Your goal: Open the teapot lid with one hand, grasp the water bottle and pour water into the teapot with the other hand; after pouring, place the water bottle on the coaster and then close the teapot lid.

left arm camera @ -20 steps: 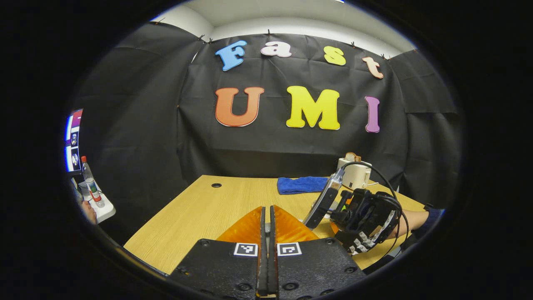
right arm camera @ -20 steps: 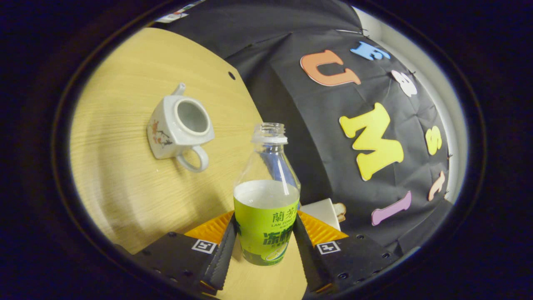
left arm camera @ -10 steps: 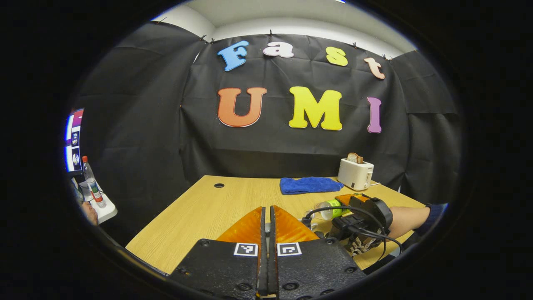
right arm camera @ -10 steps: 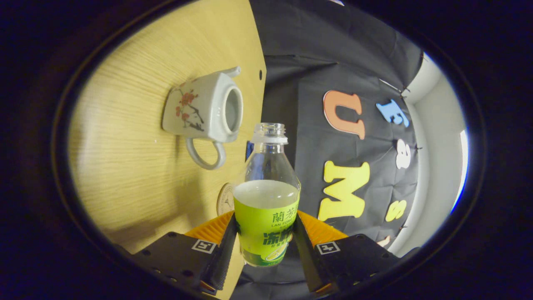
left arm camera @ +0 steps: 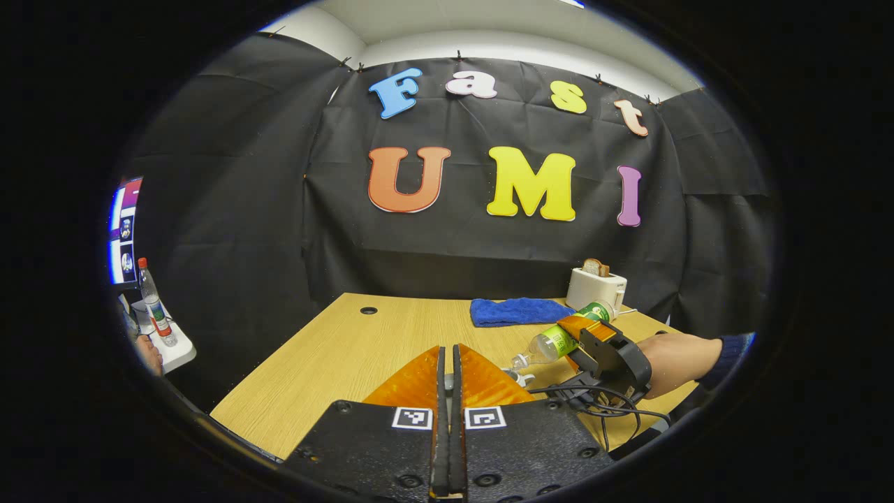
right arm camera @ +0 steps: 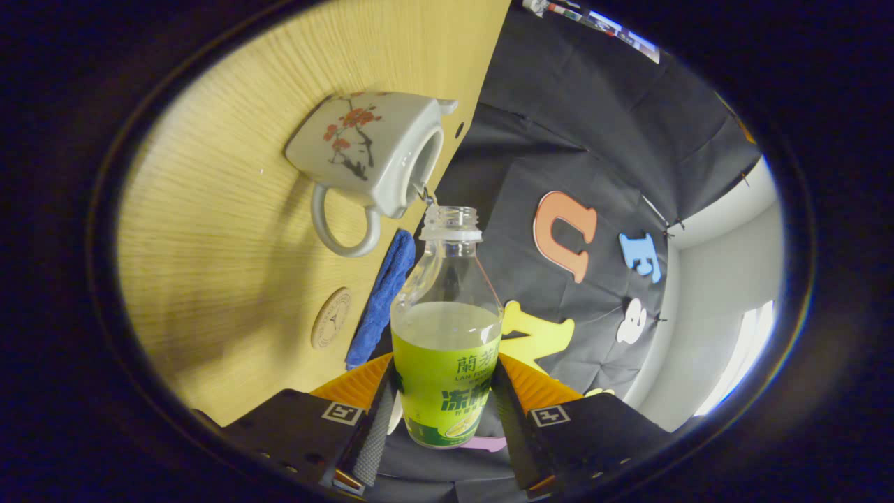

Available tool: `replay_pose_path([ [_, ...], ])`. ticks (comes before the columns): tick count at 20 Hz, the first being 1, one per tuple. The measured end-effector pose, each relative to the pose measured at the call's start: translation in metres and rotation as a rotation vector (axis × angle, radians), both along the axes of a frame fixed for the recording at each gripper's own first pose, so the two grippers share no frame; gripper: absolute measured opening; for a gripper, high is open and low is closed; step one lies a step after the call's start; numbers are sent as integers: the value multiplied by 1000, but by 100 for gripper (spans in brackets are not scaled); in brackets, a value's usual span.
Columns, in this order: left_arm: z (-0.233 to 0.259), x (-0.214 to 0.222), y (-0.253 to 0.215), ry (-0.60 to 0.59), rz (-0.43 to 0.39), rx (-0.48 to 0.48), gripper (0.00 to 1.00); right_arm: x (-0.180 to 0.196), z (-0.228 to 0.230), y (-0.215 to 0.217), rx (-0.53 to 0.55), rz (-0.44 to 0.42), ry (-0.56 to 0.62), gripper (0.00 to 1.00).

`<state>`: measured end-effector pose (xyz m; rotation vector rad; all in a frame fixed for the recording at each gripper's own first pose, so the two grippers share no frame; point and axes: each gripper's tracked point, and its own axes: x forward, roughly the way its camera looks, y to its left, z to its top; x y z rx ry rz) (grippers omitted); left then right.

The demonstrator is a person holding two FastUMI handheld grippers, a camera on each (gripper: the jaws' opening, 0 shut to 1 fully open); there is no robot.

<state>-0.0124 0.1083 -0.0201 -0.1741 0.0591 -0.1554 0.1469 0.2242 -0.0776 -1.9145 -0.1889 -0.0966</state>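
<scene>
Both views face the booth wall, sharing the blue towel (left arm camera: 520, 311).

Light wood-grain surface (left arm camera: 335, 353) with small round hole (left arm camera: 368, 310) near far left corner. Folded blue towel (left arm camera: 517, 311) lies flat toward back edge; same towel (right arm camera: 380, 300) shows in right gripper view. White toaster (left arm camera: 596, 289) stands just right of towel, slice of bread (left arm camera: 596, 267) poking from slot. Off surface, at far left: lit monitor (left arm camera: 123, 234), clear bottle with red cap (left arm camera: 152, 302) upright on small white stand (left arm camera: 174, 353). White wall and ceiling above black cloth backdrop.
</scene>
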Motion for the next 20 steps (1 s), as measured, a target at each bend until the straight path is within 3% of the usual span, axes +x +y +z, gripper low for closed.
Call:
replay_pose_path([
  [13,-2,1,-11,1,-26,45,3,-11,37,28,-172,83,-162,71],
  [20,-7,5,-8,15,-21,40,3,-13,45,32,-196,101,-187,72],
])
